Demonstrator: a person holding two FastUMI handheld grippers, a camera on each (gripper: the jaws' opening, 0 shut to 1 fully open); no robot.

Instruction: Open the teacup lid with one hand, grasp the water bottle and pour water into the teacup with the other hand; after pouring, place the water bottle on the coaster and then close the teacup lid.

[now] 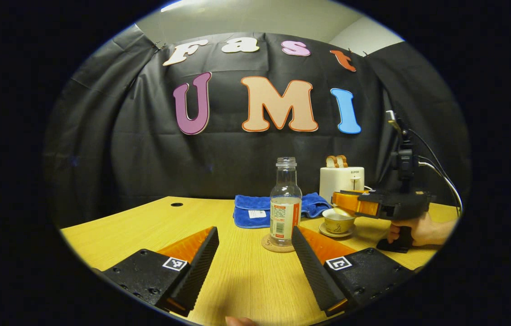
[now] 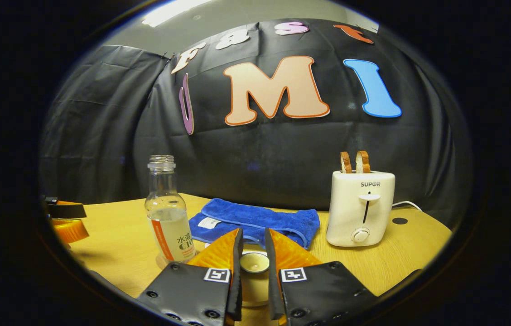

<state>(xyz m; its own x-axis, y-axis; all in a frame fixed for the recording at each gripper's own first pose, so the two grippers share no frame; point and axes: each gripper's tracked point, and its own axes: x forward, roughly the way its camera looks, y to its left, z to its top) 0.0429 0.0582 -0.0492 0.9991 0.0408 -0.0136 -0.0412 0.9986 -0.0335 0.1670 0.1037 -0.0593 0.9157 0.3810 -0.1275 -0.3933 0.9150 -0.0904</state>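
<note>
You face a black cloth wall (image 1: 147, 149) hung in creases behind a light wooden table (image 1: 246, 280). Above the cloth, a pale wall (image 1: 255, 18) catches a bright strip of light. On the far side of your table a blue towel (image 2: 255, 222) lies folded, and a white toaster (image 2: 360, 208) with two bread slices (image 2: 355, 162) stands to its right.

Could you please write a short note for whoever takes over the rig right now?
Left gripper: tongs open, empty, pointing at the bottle.
Right gripper: tongs shut on the cream ceramic lid, at the cream ceramic teacup.
Clear plastic water bottle: uncapped, part full, upright on the round cork coaster.
Done: unclear whether water was poured or whether the lid is seated.
Left: probably check the cup; if filled, seat the lid and release; if not, pour first.
</note>
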